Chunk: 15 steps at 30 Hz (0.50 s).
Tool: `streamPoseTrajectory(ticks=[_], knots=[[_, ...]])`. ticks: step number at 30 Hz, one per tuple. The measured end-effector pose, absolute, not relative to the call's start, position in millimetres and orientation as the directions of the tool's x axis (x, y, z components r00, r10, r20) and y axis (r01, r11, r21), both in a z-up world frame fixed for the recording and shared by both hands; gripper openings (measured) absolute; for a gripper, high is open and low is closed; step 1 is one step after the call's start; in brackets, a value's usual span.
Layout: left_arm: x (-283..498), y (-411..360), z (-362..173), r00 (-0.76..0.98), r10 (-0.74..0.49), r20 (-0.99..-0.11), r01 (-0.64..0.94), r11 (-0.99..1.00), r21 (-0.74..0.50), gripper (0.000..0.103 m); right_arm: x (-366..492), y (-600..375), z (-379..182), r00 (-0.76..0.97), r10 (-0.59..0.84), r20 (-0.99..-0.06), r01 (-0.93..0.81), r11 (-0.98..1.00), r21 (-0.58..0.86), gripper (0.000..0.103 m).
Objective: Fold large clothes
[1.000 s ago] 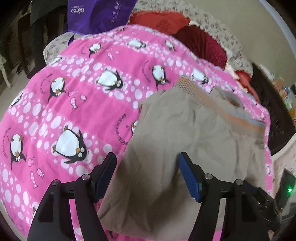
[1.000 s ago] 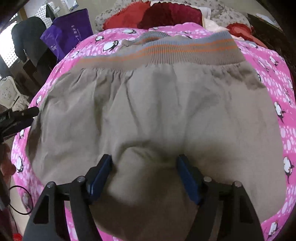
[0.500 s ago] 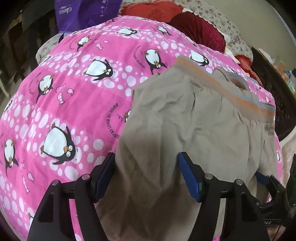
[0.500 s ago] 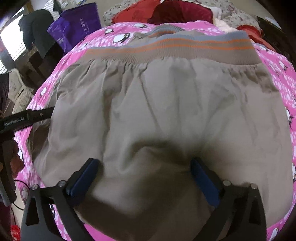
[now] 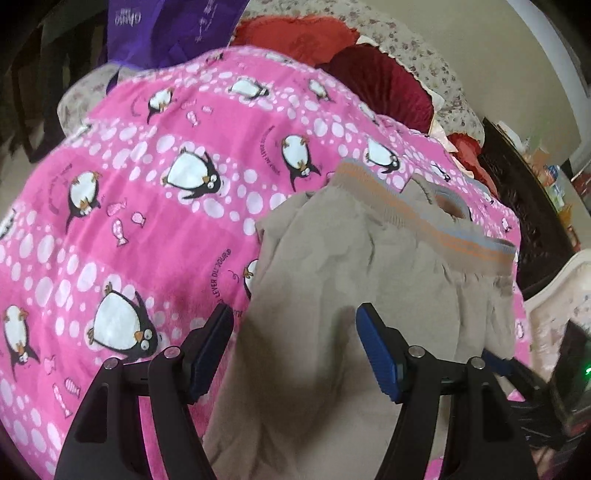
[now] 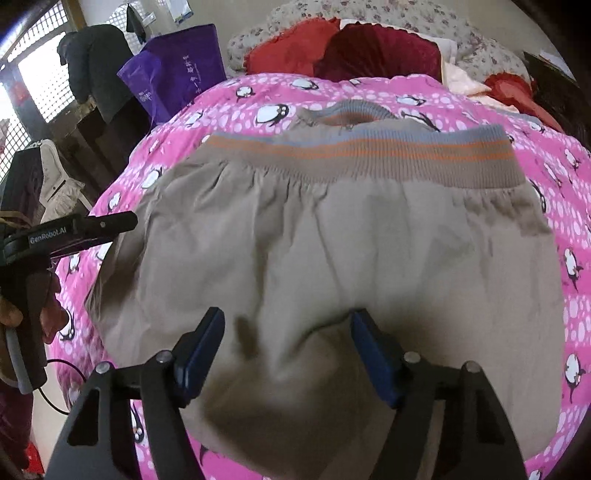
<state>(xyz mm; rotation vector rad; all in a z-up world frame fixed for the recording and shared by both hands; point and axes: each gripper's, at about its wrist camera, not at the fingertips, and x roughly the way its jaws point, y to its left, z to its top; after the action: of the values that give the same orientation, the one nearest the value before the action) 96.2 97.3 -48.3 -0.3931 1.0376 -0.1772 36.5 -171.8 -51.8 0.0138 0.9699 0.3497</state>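
Tan trousers (image 5: 332,280) with a ribbed grey-and-orange waistband (image 6: 369,155) lie folded on a pink penguin blanket (image 5: 110,221). My left gripper (image 5: 295,328) hangs open over the trousers' near left edge, its left pad above the blanket and its right pad above the cloth. My right gripper (image 6: 288,332) points down at the trousers' near middle. Its jaws are closing, a soft hump of tan cloth (image 6: 295,369) rises between them, and the pads stand wide apart. The left gripper's finger (image 6: 110,223) shows at the left of the right wrist view.
Red pillows (image 6: 332,48) and a flowered cushion (image 6: 369,14) lie at the bed's far end. A purple bag (image 6: 177,70) and a dark coat (image 6: 96,62) stand beyond the left side. Dark furniture (image 5: 524,206) lines the right side.
The right gripper's jaws spread wide half a second ago and have since come closer together over the cloth. The left gripper drifted slightly across the trousers' edge, staying open.
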Motion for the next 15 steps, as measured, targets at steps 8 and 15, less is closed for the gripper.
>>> streamPoseTrajectory(ticks=[8, 15], knots=[[121.2, 91.7, -86.7, 0.398, -0.426, -0.812, -0.015, 0.882, -0.470, 0.061, 44.9, -172.5, -71.1, 0.476, 0.288, -0.831, -0.262, 0.948, 0.179, 0.075], [126.2, 75.5, -85.8, 0.387, -0.398, -0.832, -0.002, 0.902, -0.432, 0.066, 50.0, -185.6, -62.5, 0.493, 0.286, -0.822, -0.247, 0.952, 0.182, 0.075]])
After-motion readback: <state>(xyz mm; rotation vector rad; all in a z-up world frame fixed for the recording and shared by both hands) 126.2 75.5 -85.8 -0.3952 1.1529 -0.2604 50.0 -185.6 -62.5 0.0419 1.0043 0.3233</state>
